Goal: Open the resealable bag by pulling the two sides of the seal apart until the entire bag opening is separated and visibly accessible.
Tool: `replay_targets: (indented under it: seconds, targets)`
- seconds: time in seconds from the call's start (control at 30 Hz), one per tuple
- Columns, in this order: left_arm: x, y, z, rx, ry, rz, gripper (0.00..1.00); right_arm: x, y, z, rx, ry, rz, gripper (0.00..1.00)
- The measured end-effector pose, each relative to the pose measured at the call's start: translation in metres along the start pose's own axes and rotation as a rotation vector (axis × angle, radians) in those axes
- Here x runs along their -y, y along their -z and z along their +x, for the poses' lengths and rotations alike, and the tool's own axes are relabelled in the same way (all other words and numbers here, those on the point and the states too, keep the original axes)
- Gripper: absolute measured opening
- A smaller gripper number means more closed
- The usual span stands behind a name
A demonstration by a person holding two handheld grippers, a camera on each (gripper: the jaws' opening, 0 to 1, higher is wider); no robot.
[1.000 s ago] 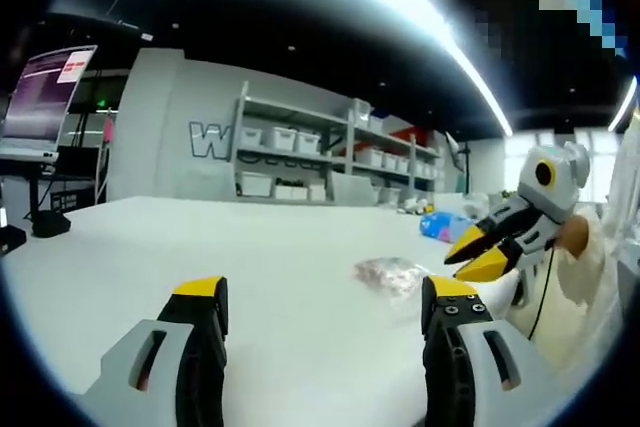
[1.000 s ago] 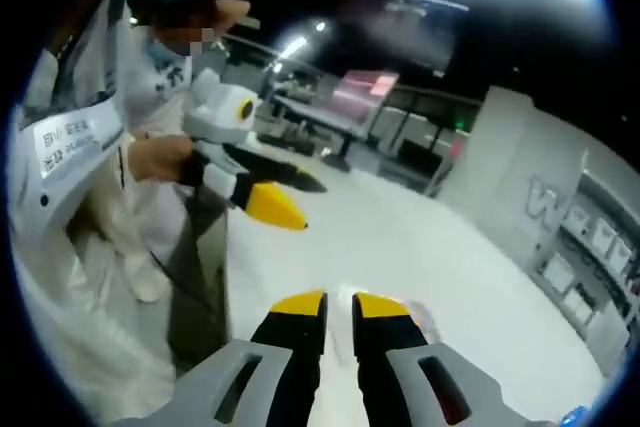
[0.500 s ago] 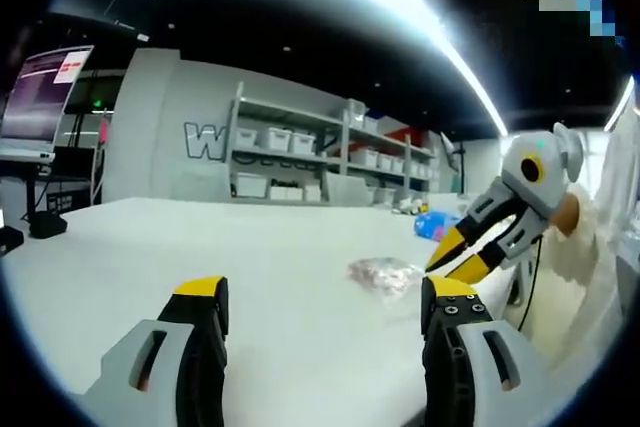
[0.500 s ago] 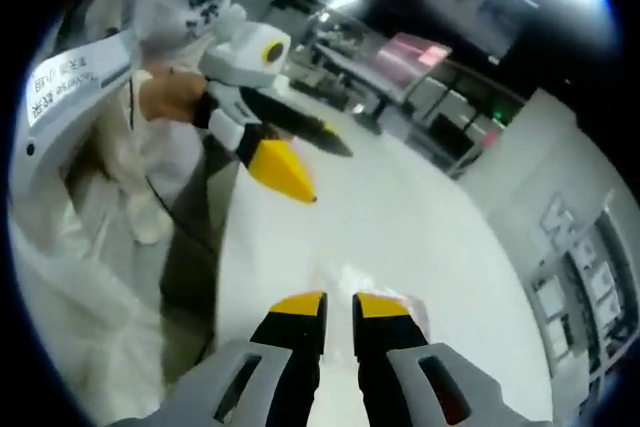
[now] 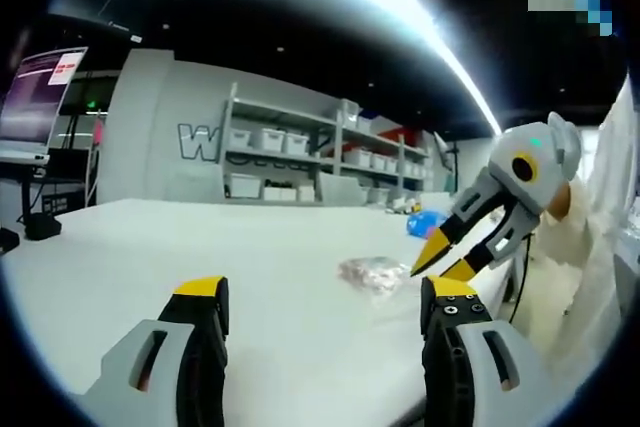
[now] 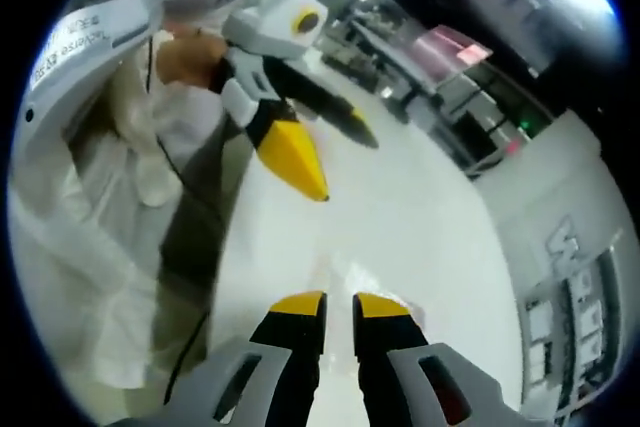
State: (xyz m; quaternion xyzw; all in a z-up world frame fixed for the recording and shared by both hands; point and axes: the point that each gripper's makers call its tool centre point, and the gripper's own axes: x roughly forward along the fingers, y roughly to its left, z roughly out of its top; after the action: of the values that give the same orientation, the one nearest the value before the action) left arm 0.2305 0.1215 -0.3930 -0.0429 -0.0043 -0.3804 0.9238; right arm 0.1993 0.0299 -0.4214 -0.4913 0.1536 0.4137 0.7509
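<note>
Left gripper: jaws spread wide with nothing between them, held low over the near part of the table; a judgement, but that width suits taking one lip of the seal

Right gripper: jaws nearly together, only a thin slit between the yellow tips, nothing caught in it; in the left gripper view it comes in from the right, tips angled down toward the bag

Resealable bag: clear, crumpled, with small pinkish contents, lying flat on the table ahead and right of the left gripper; just beside the right gripper's tips, though touching or apart cannot be told; in the right gripper view a pale glint of it lies just past the tips

Seal: too small and blurred to tell whether it is shut

Table: white, bare around the bag, so both tools can come at it from opposite sides

Beyond: blue object past the bag, shelving with bins at the back wall, monitor off to the left

Step, as I judge it: approach; neither side of the seal is held and pulling has not begun

Risk: a light bag may slide or lift whole unless each side is pinched separately
</note>
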Motion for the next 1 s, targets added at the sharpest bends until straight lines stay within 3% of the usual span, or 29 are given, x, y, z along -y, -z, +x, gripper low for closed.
replay_targets:
  seconds: [0.37,1.0]
  targets:
    - [0.002,0.001,-0.001,0.002,0.01,-0.008,0.77,-0.003,-0.001,0.006,-0.07,-0.053,-0.113,0.08]
    - [0.002,0.003,-0.003,0.008,0.015,-0.022,0.76,-0.006,0.001,0.009,-0.094,-0.065,-0.12,0.08]
